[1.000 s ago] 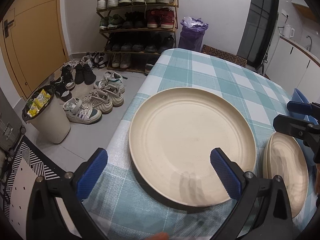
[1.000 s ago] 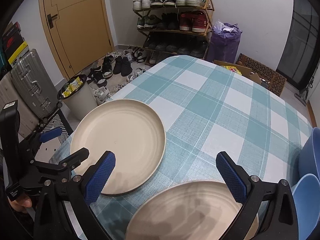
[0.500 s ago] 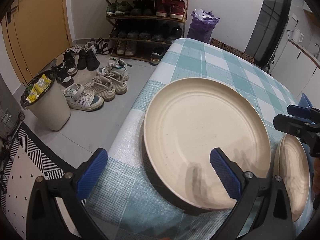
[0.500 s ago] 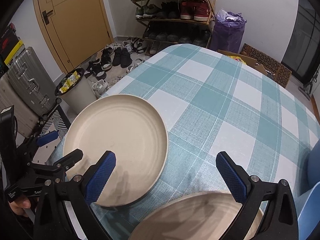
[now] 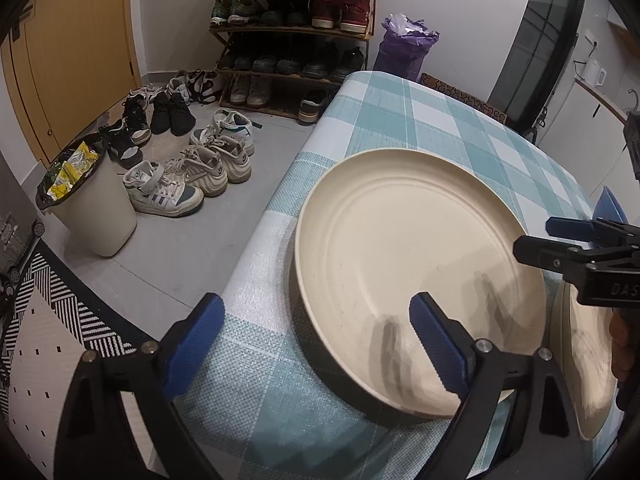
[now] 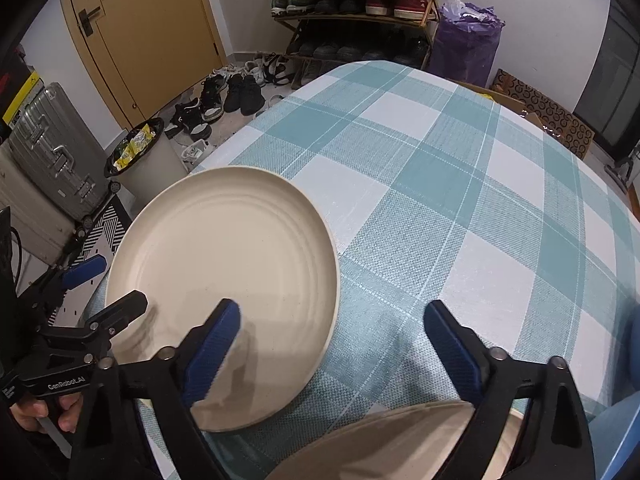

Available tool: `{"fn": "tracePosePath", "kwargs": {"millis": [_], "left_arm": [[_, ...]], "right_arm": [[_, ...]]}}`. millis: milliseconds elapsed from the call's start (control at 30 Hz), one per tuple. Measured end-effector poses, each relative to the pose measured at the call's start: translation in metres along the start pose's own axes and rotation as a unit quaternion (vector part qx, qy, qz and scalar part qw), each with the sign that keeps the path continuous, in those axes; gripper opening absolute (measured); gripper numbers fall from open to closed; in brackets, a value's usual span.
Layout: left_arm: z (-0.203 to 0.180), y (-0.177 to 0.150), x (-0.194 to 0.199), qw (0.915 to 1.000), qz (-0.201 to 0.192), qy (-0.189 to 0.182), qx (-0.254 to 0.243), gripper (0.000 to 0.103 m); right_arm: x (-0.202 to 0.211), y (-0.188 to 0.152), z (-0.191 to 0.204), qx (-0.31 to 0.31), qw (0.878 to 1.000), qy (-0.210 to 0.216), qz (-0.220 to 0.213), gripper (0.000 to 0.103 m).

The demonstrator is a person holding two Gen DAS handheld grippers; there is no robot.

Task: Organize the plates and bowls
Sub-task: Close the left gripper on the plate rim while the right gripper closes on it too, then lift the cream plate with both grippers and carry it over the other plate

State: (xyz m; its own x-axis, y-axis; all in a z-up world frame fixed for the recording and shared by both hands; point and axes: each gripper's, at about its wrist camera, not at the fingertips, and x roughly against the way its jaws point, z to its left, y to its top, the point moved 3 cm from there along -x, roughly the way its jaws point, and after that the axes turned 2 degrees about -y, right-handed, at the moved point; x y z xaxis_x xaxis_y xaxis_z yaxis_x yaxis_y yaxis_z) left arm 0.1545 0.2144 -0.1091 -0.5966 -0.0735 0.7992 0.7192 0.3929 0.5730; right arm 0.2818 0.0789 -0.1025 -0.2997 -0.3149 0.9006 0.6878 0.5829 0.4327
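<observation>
Closing in on the large cream plate [image 5: 420,272] in the left wrist view: left gripper [image 5: 316,344] sitting lower and nearer than 1 second ago, jaws just narrowing yet apart, 1 blue pad over the plate's near inside, the other outside its rim above the checked tablecloth [image 5: 400,120]. Nothing clamped. Likely lining up a rim grasp for stacking. Showing only a sliver of the second plate [image 5: 580,360] right of the large plate, behind the right gripper.

Dropping too in the right wrist view: right gripper [image 6: 332,344] just narrowing, parted, holding nothing, hovering above the second plate [image 6: 400,440], cut off by the bottom edge. Cropping blue bowls [image 6: 616,432] far right of the large plate [image 6: 224,280], count unclear.
</observation>
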Motion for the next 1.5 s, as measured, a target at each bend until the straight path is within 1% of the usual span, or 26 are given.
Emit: {"fn": "tracePosePath", "kwargs": {"millis": [33,133,167,200,267,333,367,433,467,500,567,633,700,833,900,1067,1300,1500], "left_arm": [[0.001,0.0,0.0,1.0,0.001,-0.002,0.0,0.085],[0.002,-0.002,-0.001,1.0,0.008,-0.004,0.001,0.079],[0.002,-0.002,-0.001,1.0,0.008,-0.006,0.001,0.076],[0.002,-0.002,-0.001,0.9999,0.008,-0.006,0.0,0.072],[0.001,-0.003,0.0,0.9999,0.008,-0.007,-0.002,0.067],[0.001,-0.003,0.001,0.9999,0.007,-0.008,-0.002,0.059],[0.002,-0.003,0.002,0.9999,0.007,-0.01,-0.001,0.057],[0.002,-0.004,0.002,0.9999,0.008,-0.014,-0.001,0.048],[0.002,-0.005,0.003,0.9998,0.009,-0.015,-0.002,0.046],[0.001,-0.005,0.003,0.9998,0.009,-0.016,-0.002,0.042],[0.0,-0.005,0.003,0.9998,0.007,-0.015,-0.006,0.039],[-0.001,-0.005,0.004,0.9998,0.006,-0.015,-0.009,0.031],[-0.001,-0.005,0.004,0.9998,0.006,-0.016,-0.011,0.027],[-0.002,-0.005,0.004,0.9998,0.008,-0.016,-0.012,0.023],[-0.003,-0.006,0.005,0.9997,0.007,-0.016,-0.014,0.02],[-0.003,-0.006,0.005,0.9998,0.007,-0.015,-0.012,0.018],[-0.003,-0.007,0.006,0.9998,0.007,-0.012,-0.013,0.018],[-0.003,-0.007,0.008,0.9998,0.003,-0.011,-0.014,0.018]], "right_arm": [[-0.003,-0.001,0.0,0.0,1.0,0.002,0.004,0.083],[-0.007,-0.002,0.001,0.001,1.0,0.004,0.009,0.078],[-0.007,-0.002,0.002,0.003,1.0,0.004,0.009,0.075],[-0.008,-0.003,0.003,0.004,1.0,0.005,0.009,0.074],[-0.009,-0.003,0.004,0.006,1.0,0.007,0.011,0.069],[-0.011,-0.003,0.005,0.008,1.0,0.006,0.014,0.065],[-0.012,-0.004,0.006,0.009,1.0,0.006,0.015,0.062],[-0.012,-0.005,0.007,0.012,1.0,0.005,0.017,0.056],[-0.012,-0.005,0.008,0.014,1.0,0.005,0.016,0.056],[-0.012,-0.006,0.008,0.015,1.0,0.003,0.015,0.055],[-0.012,-0.007,0.01,0.019,1.0,0.001,0.015,0.044],[-0.012,-0.008,0.011,0.023,1.0,-0.002,0.015,0.039],[-0.012,-0.008,0.011,0.025,1.0,-0.004,0.013,0.034],[-0.01,-0.008,0.013,0.03,0.999,-0.007,0.011,0.025],[-0.01,-0.009,0.014,0.035,0.999,-0.012,0.01,0.024],[-0.01,-0.01,0.013,0.036,0.999,-0.018,0.01,0.019],[-0.009,-0.011,0.014,0.041,0.999,-0.023,0.007,0.017],[-0.004,-0.011,0.014,0.046,0.999,-0.029,-0.003,0.016]]}}
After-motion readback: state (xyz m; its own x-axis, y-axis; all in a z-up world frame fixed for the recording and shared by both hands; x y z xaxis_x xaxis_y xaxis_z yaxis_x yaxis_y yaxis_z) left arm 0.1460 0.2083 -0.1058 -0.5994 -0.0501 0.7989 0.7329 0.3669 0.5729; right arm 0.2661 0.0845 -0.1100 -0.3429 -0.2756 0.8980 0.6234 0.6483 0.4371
